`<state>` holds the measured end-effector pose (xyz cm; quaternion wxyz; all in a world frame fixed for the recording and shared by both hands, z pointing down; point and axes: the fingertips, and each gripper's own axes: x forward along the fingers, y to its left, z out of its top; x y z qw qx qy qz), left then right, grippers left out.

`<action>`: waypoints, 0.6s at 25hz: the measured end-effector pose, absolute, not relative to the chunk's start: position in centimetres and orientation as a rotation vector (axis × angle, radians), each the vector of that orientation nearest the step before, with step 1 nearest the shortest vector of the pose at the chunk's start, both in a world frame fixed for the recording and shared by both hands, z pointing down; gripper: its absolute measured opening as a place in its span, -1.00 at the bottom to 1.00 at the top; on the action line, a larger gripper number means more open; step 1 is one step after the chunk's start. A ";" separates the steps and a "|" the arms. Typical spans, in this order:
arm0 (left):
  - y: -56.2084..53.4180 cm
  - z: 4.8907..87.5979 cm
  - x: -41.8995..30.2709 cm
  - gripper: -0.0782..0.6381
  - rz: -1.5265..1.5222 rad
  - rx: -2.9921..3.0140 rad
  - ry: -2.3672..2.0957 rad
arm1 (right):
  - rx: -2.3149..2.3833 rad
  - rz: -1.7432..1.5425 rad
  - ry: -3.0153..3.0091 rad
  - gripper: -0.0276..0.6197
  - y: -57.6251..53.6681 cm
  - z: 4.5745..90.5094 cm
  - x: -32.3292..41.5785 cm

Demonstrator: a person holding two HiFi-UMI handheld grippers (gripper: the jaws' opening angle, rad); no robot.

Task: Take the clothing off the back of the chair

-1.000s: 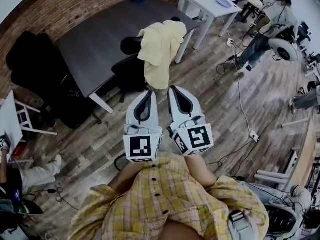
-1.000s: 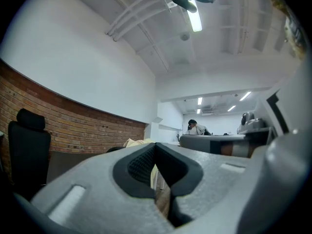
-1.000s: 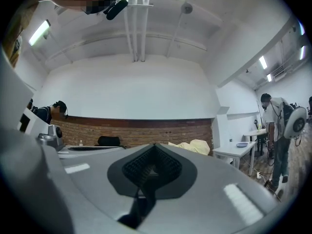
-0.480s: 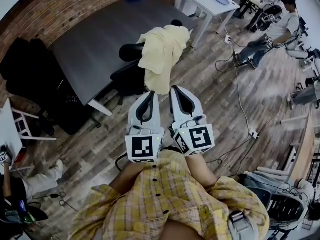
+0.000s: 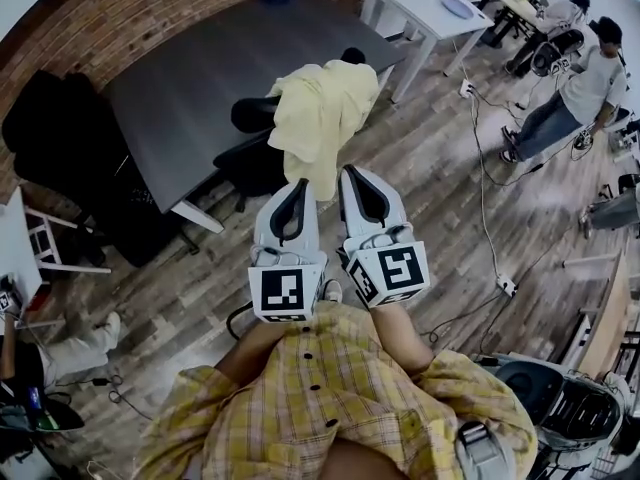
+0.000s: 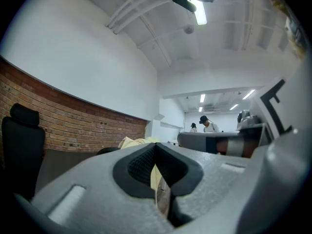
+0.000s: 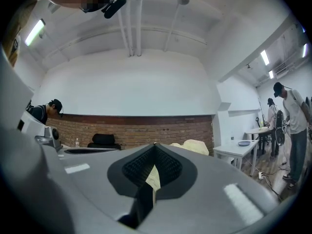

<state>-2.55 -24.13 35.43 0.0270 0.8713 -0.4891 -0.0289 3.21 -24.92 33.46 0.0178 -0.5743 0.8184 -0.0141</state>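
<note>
Both grippers have come nearer to the yellow clothing [image 5: 322, 108] than they were a second ago, and a person [image 5: 585, 88] at the upper right of the head view, who sat before, now stands. The clothing hangs over the back of a black chair [image 5: 255, 158], just above the middle of the picture, so the task's thing is not yet taken. The chair is pushed in at a dark table [image 5: 190, 78], which is why only its back and the hanging cloth can be reached from this side. The left gripper [image 5: 299, 184] and the right gripper [image 5: 351, 172] sit side by side in the middle of the picture and point straight at the lower edge of the cloth. Each gripper's own view shows its two jaws pressed together with nothing caught in them; the yellow cloth only peeks through from farther off. They seem to be held out like this because the person is walking up to the chair. The jaws would likely need to open before they can pinch the cloth. Cables [image 5: 485, 218] lie on the wood floor at the right, away from the chair.
</note>
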 end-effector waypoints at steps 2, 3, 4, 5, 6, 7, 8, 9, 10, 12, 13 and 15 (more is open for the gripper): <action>-24.4 35.6 -2.4 -0.78 -0.084 2.691 -1.525 | -1.764 -0.040 2.547 -0.92 -25.4 33.3 3.2; -24.6 35.7 -2.4 -0.78 -0.082 2.689 -1.531 | -1.757 -0.034 2.548 -0.92 -25.6 33.2 3.2; -24.8 35.9 -2.3 -0.78 -0.081 2.686 -1.537 | -1.750 -0.028 2.550 -0.92 -25.9 33.1 3.2; -24.9 36.0 -2.4 -0.78 -0.081 2.683 -1.543 | -1.745 -0.026 2.552 -0.92 -26.1 33.1 3.2; -24.9 36.2 -2.5 -0.78 -0.080 2.681 -1.549 | -1.739 -0.028 2.555 -0.93 -26.3 33.3 3.1; -25.0 36.4 -2.5 -0.78 -0.078 2.680 -1.555 | -1.733 -0.033 2.561 -0.93 -26.5 33.5 3.1; -25.0 36.5 -2.5 -0.78 -0.075 2.678 -1.560 | -1.728 -0.039 2.569 -0.94 -26.8 33.7 3.1; -25.2 36.5 -2.2 -0.78 -0.072 2.676 -1.565 | -1.723 -0.045 2.577 -0.94 -27.2 33.8 3.3; -25.4 36.4 -1.8 -0.78 -0.069 2.675 -1.570 | -1.718 -0.048 2.583 -0.94 -27.7 33.7 3.7; -25.9 36.3 -1.1 -0.78 -0.060 2.671 -1.582 | -1.709 -0.050 2.592 -0.93 -28.7 33.5 4.4; -26.0 36.2 -0.9 -0.78 -0.056 2.668 -1.588 | -1.702 -0.053 2.597 -0.92 -29.2 33.4 4.6; -26.3 36.4 -0.9 -0.78 -0.049 2.659 -1.602 | -1.689 -0.061 2.607 -0.89 -30.0 33.4 4.8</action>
